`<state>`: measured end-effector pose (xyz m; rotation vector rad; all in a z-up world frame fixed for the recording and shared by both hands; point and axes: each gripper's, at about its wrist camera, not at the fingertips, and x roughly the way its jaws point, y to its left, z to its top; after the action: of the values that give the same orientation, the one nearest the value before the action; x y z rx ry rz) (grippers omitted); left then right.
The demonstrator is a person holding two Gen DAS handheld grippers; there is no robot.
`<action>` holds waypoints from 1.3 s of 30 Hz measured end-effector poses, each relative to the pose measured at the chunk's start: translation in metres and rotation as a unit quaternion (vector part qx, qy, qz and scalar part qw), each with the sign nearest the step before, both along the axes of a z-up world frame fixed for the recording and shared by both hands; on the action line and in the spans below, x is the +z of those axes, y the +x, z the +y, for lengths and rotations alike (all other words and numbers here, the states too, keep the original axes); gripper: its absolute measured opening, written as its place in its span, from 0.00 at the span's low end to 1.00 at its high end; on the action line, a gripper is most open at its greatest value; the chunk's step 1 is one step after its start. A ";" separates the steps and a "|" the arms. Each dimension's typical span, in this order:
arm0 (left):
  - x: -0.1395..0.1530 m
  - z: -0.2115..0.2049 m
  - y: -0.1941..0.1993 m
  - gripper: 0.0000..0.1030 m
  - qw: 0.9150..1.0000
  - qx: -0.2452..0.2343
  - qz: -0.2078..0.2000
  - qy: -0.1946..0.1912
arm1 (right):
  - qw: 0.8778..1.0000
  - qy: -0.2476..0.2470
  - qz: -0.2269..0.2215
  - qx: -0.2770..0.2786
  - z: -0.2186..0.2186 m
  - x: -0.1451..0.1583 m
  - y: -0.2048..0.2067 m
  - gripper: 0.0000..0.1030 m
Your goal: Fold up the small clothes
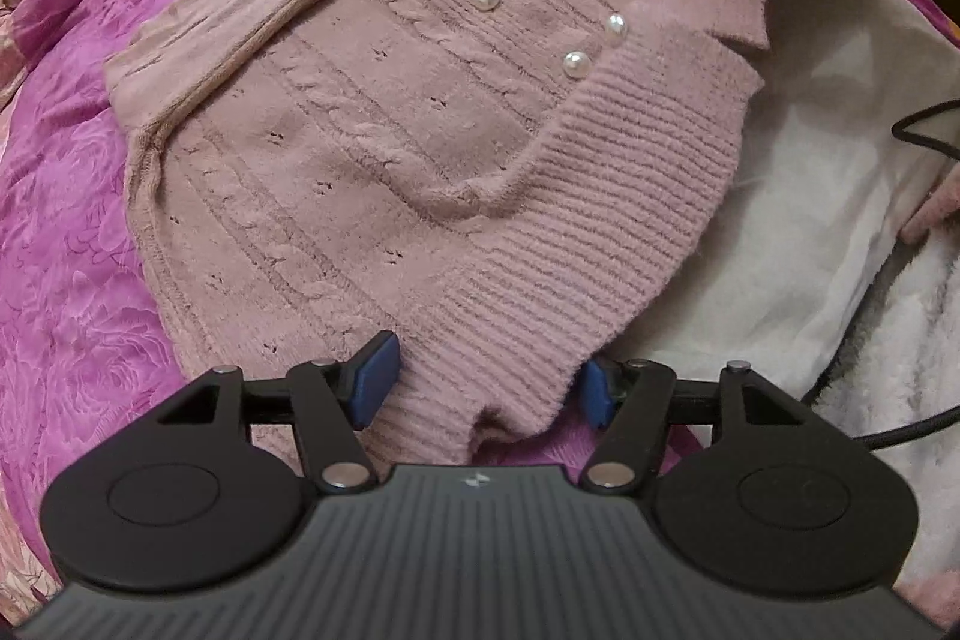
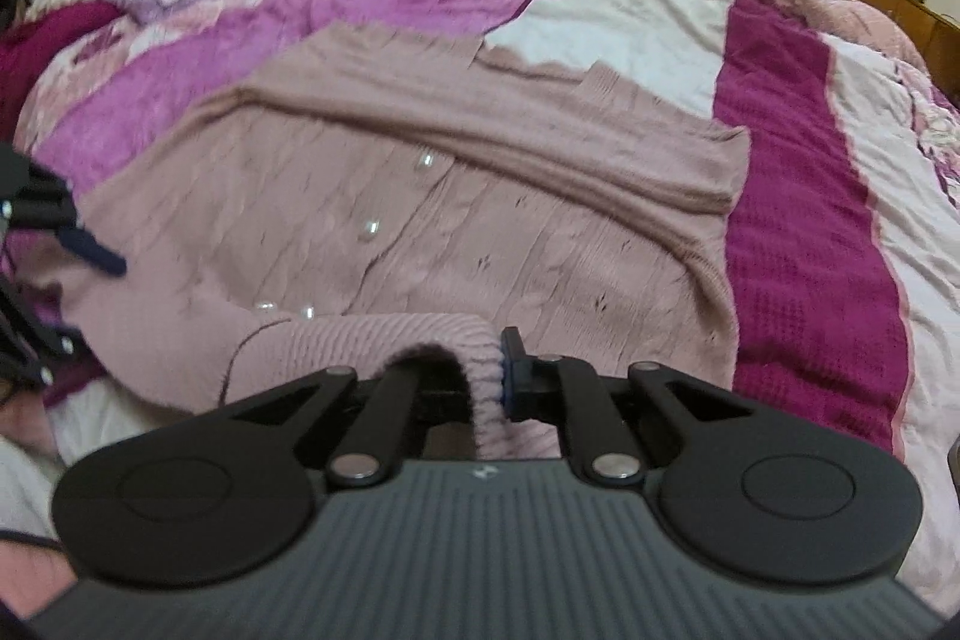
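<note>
Right wrist view: our right gripper (image 2: 474, 370) pinches the cardigan (image 2: 420, 232) hem; left gripper (image 1: 486, 382) jaws gape around it (lift evenly).

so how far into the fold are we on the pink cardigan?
Early. Done: one sleeve lies folded across the dusty-pink cable-knit cardigan on the purple quilt. In hand: right tongs pinch the ribbed edge; left tongs are open around it. Left: folding the body.
</note>
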<state>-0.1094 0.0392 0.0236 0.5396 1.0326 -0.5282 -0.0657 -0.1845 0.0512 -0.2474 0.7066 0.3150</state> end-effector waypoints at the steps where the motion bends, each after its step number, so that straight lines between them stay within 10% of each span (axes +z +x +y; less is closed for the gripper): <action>1: 0.000 -0.001 0.000 0.66 1.000 -0.001 -0.001 0.001 | 1.000 0.003 -0.006 -0.002 0.000 0.002 0.001 0.09; 6: -0.001 -0.001 0.002 0.63 1.000 0.005 -0.020 0.009 | 1.000 0.012 -0.020 -0.006 0.001 0.008 0.000 0.09; 9: 0.005 0.000 0.000 0.19 0.999 0.001 -0.046 0.000 | 1.000 0.006 -0.023 -0.004 0.002 0.005 -0.002 0.09; 11: 0.014 0.003 0.000 0.08 0.998 0.009 -0.064 -0.016 | 1.000 0.004 -0.029 -0.005 0.003 0.005 -0.004 0.09; 39: 0.113 0.010 0.093 0.06 0.932 0.166 -0.300 -0.117 | 0.979 0.085 -0.161 -0.091 0.006 0.047 0.047 0.08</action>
<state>-0.0167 0.0492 0.1371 0.2733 0.4479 -0.1561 -0.0192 -0.1782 0.0981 -0.0664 0.3765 0.1533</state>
